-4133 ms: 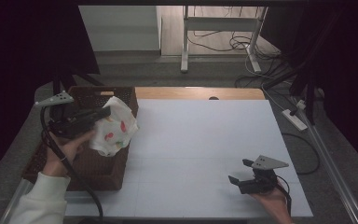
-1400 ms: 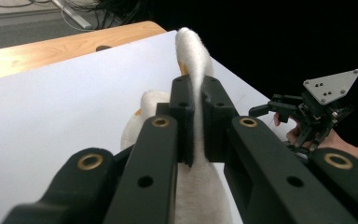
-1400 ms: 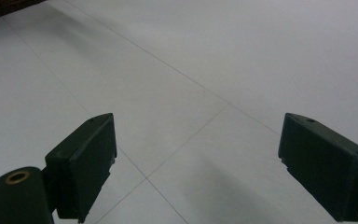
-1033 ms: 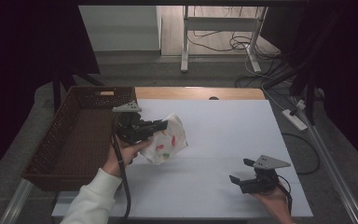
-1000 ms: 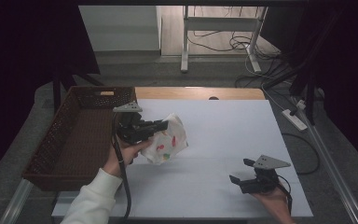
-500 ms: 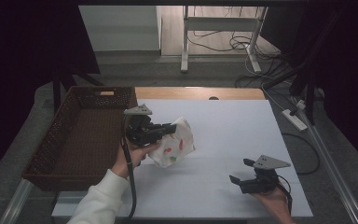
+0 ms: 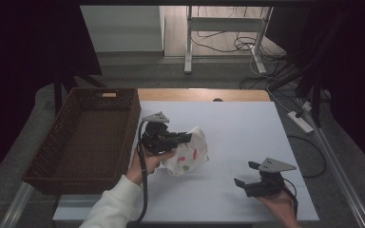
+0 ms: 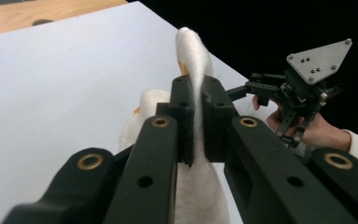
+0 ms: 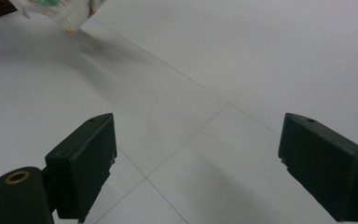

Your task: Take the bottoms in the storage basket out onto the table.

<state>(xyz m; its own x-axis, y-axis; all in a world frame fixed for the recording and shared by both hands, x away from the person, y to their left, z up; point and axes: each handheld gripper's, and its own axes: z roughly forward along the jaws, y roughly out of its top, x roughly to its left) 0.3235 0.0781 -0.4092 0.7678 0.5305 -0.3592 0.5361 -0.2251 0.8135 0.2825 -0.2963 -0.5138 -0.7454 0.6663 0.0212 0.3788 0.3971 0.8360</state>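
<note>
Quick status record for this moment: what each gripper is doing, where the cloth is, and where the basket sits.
left gripper: shut on the white printed cloth, pinching a fold
cloth position: over the white table top, right of the basket; contact with the table unclear
right gripper: open, holding nothing, low over the table's near right part
wicker basket: at the table's left edge, looks empty

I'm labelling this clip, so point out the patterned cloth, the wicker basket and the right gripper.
patterned cloth [image 7: 190, 154], high view, its printed front.
wicker basket [image 7: 132, 124], high view, its right wall.
right gripper [image 7: 243, 174], high view, between its open fingertips.
</note>
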